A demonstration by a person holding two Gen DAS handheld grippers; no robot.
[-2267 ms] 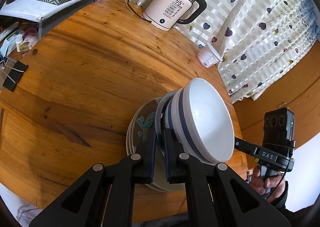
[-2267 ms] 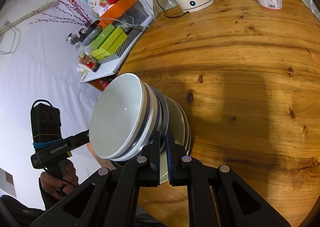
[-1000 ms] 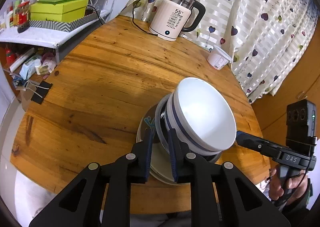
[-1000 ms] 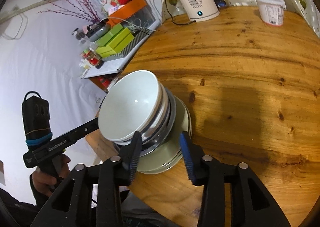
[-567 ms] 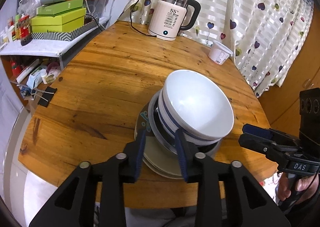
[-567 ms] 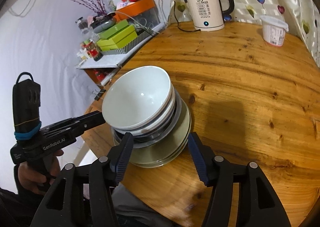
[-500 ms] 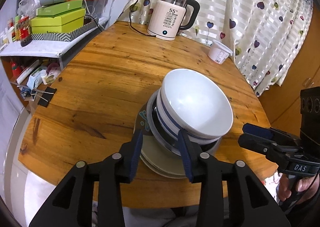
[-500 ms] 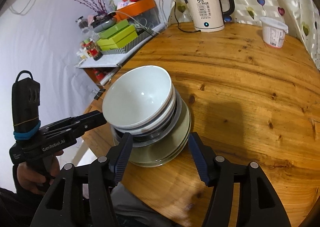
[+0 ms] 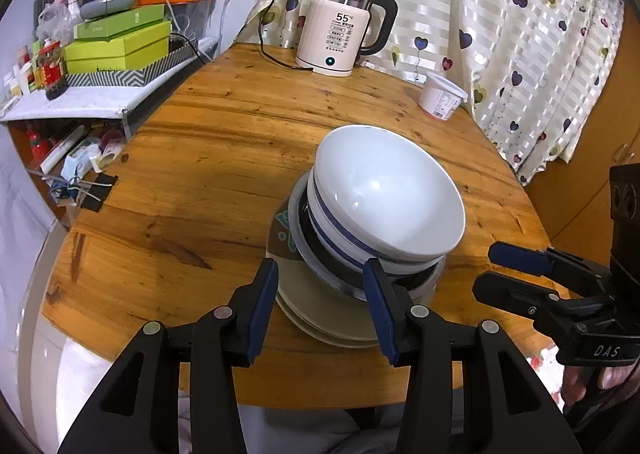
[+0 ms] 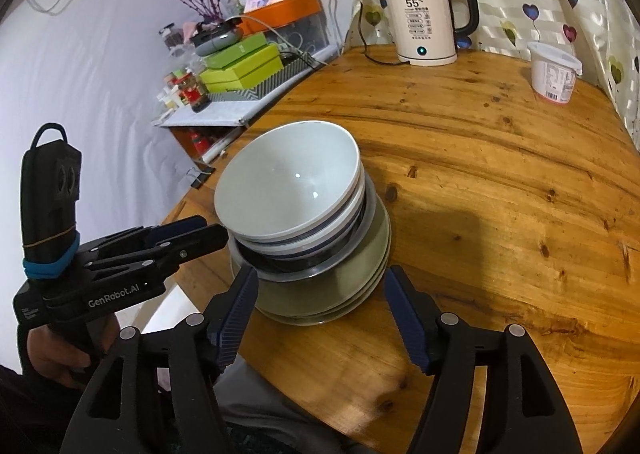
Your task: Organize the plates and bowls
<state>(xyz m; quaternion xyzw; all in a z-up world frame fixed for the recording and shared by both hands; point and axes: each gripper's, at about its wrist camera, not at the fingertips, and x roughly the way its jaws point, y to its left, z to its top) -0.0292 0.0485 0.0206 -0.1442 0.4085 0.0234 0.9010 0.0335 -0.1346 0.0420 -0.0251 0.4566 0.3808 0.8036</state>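
Note:
A white bowl (image 9: 384, 198) tops nested blue-banded bowls in a steel dish (image 9: 404, 283), all on a stack of pale plates (image 9: 320, 306) near the round wooden table's front edge (image 9: 180, 182). My left gripper (image 9: 320, 274) stands at the stack's near rim. Its jaws are opening, the rim lies between the blue pads, and they do not press it. From the other side, my right gripper (image 10: 322, 278) straddles the plates (image 10: 320, 302) the same way, jaws opening and free of them. Each gripper shows in the other's view: the right (image 9: 516, 266), the left (image 10: 200, 234).
A cream electric kettle (image 9: 344, 42) with its cord and a white tub (image 9: 440, 98) stand at the table's far side by a heart-print curtain. A cluttered shelf with green boxes (image 9: 116, 50) sits left of the table. A binder clip (image 9: 96, 194) hangs off the left edge.
Both grippers were shut on the stack's rim, holding it tilted. They have let go, spread their jaws and drawn back slightly, and the stack now rests level on the table.

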